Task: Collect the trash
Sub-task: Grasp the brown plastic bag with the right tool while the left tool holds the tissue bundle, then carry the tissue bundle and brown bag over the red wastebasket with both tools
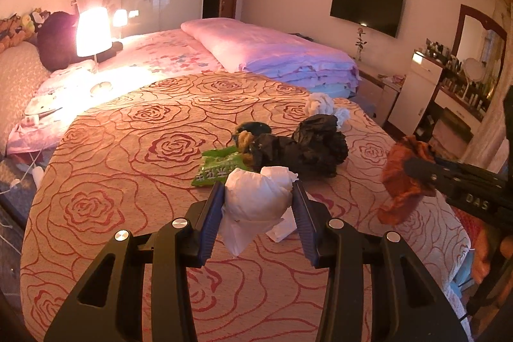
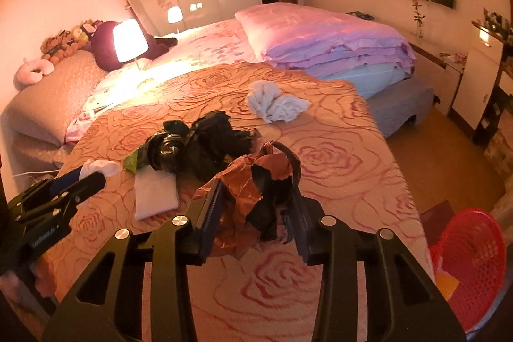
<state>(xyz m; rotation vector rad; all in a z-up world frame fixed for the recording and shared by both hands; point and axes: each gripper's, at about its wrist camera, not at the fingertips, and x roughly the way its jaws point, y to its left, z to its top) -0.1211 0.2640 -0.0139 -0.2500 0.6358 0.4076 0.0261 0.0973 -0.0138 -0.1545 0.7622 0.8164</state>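
My left gripper [image 1: 258, 185] is shut on a white crumpled wad [image 1: 255, 201], lifted a little above the rose-patterned bedspread [image 1: 128, 181]. My right gripper [image 2: 256, 186] is shut on a crumpled brown-orange wrapper [image 2: 240, 185]; from the left wrist view that wrapper [image 1: 402, 181] hangs at the right. On the spread lie a black plastic bag [image 1: 307, 149] [image 2: 211, 143], a green snack packet [image 1: 218, 170], a flat white sheet [image 2: 155, 194] and white tissues [image 2: 275, 104]. The left gripper [image 2: 93, 173] with its wad [image 2: 102, 166] shows at the left of the right wrist view.
A red mesh basket [image 2: 471, 258] stands on the floor at the bed's right side. A folded pink quilt [image 1: 272, 53] lies behind the trash, and a lit lamp [image 1: 93, 34] stands at the left. A dresser [image 1: 420, 85] lines the right wall.
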